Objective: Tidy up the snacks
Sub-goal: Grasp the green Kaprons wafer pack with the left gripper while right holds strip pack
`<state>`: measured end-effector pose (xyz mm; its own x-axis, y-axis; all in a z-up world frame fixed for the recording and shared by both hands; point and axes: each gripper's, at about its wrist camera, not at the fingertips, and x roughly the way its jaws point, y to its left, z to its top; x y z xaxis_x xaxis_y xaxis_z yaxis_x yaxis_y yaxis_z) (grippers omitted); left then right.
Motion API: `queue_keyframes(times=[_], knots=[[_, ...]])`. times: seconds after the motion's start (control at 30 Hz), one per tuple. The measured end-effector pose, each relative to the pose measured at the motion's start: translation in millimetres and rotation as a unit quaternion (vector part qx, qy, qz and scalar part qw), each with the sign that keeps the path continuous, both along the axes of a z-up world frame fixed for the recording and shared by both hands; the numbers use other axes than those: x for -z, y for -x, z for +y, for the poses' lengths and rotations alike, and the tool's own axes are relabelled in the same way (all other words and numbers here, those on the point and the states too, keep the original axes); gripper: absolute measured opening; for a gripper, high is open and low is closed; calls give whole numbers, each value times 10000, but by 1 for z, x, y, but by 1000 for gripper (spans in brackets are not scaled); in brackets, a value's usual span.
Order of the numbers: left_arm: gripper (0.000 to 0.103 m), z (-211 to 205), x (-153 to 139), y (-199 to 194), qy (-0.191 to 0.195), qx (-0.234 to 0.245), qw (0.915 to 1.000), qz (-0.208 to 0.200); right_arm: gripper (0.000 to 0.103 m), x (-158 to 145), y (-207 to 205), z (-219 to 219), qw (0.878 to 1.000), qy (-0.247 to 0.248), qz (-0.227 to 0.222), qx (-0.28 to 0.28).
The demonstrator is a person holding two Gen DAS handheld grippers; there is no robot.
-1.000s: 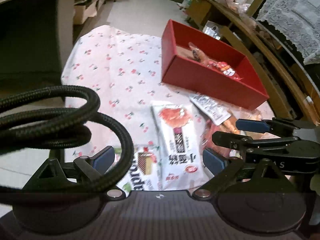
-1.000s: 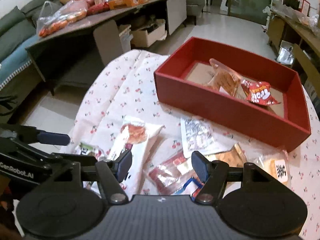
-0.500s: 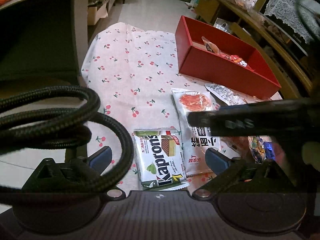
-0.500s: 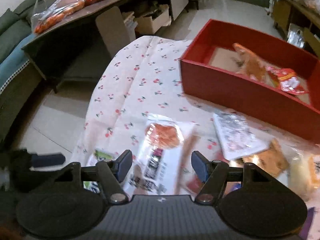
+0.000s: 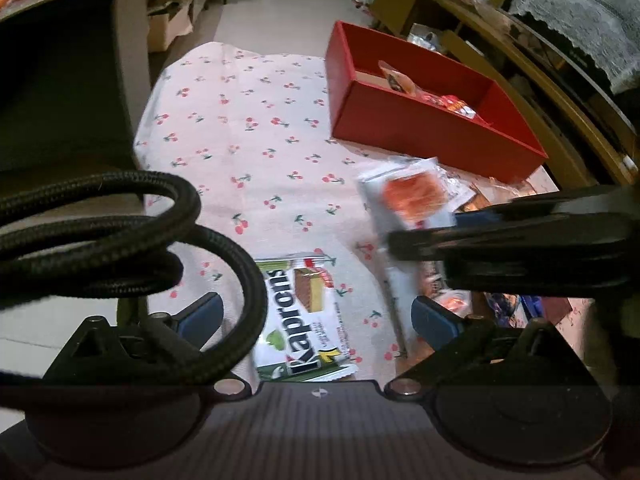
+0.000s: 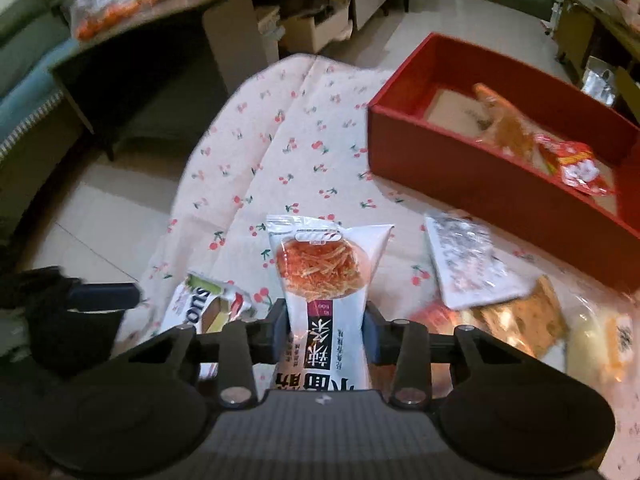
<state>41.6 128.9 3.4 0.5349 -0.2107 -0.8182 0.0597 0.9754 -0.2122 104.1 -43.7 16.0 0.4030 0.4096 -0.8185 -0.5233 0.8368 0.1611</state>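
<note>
Only rightward: right gripper (image 6: 325, 330) around noodle packet (image 6: 325, 280).

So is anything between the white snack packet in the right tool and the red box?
Nothing visible. The right tool is shut on the white packet, and only bare cherry-print cloth lies between it and the red box, whose top is open.

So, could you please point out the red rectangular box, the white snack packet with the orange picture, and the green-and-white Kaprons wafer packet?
red rectangular box (image 6: 500, 184), right wrist view, front wall.
white snack packet with the orange picture (image 6: 320, 264), right wrist view, orange picture.
green-and-white Kaprons wafer packet (image 5: 296, 320), left wrist view, printed name.
</note>
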Motion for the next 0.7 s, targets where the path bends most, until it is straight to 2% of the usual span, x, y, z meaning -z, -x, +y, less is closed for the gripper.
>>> queue_keyframes(times=[0.17,0.23,0.33,0.47,0.6,0.7], knots=[[101,-19,10,-13,-606,126,9980,141,45,-27,17,-39,9987,-444,-186,161],[101,-18,18,-19,-524,33,9980,342,45,-38,28,-51,9980,-534,-302,133],[103,-12,28,-26,-107,-213,9973,694,45,-42,46,-63,9978,-589,-294,-8],[103,-18,30,-24,-230,-233,9978,582,45,-23,62,-72,9984,-543,-6,-140],[103,-29,31,-20,-187,-86,9986,488,45,4,64,-76,9990,-215,352,-160],[103,-41,32,-19,-472,-1,9978,462,45,20,66,-78,9983,-19,567,-151]])
